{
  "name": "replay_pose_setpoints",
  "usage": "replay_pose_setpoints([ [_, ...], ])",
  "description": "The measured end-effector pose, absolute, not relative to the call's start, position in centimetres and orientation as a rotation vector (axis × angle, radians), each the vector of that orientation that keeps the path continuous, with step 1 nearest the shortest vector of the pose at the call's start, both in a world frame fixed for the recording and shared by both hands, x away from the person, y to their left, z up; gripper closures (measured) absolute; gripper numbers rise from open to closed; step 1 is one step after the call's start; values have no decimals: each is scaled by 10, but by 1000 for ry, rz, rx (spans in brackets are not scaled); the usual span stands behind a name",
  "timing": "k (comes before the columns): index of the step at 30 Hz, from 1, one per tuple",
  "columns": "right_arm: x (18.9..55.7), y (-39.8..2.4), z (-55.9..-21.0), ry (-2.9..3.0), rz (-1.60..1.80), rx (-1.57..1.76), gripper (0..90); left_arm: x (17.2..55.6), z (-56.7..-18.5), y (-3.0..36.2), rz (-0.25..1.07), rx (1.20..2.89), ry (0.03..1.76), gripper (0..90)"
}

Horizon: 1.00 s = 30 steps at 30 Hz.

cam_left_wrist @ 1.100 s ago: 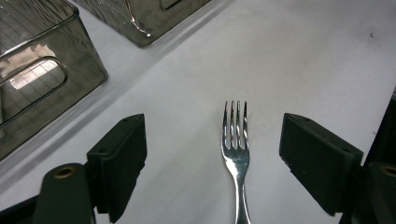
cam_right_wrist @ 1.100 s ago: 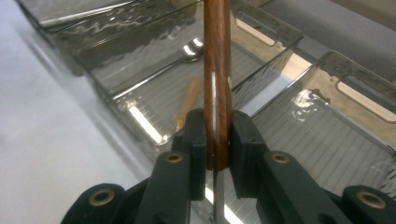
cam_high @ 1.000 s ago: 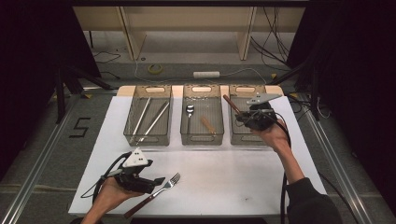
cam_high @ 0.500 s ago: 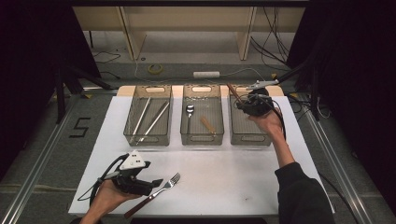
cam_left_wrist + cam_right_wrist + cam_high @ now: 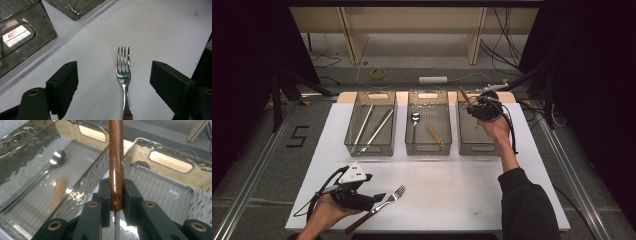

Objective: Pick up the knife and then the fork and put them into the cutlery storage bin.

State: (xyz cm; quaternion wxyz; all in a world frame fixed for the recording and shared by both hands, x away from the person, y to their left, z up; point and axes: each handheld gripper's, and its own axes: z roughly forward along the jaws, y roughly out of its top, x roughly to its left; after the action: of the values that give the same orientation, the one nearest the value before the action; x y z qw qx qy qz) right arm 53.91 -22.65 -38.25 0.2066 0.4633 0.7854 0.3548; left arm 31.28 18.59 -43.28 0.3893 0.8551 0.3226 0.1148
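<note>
The white table (image 5: 452, 200) is carrying three clear bins; over the rightmost bin (image 5: 474, 135), the right gripper (image 5: 473, 107) is clamping a wooden-handled knife (image 5: 116, 157). Well toward the person from that bin, the left gripper (image 5: 113, 82) is straddling a fork (image 5: 123, 72), jaws spread wide.

Silver steel fork with reddish-brown wooden handle (image 5: 123, 75) — white tabletop (image 5: 452, 190); red-brown wooden knife handle (image 5: 116, 157); smoky-grey ribbed clear bins (image 5: 371, 145).
</note>
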Motion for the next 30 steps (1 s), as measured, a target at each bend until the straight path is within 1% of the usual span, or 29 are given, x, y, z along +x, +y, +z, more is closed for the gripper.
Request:
replay_pose_setpoints([
  [9, 547, -227, -393, 2162, 944, 1350, 790, 312, -434, 187, 292, 2173, 822, 218],
  [26, 549, -226, -409, 2130, 915, 1458, 787, 312, -435, 187, 289, 2183, 826, 219],
  [30, 550, -226, -412, 2123, 911, 1505, 775, 312, -435, 187, 286, 2186, 830, 219],
])
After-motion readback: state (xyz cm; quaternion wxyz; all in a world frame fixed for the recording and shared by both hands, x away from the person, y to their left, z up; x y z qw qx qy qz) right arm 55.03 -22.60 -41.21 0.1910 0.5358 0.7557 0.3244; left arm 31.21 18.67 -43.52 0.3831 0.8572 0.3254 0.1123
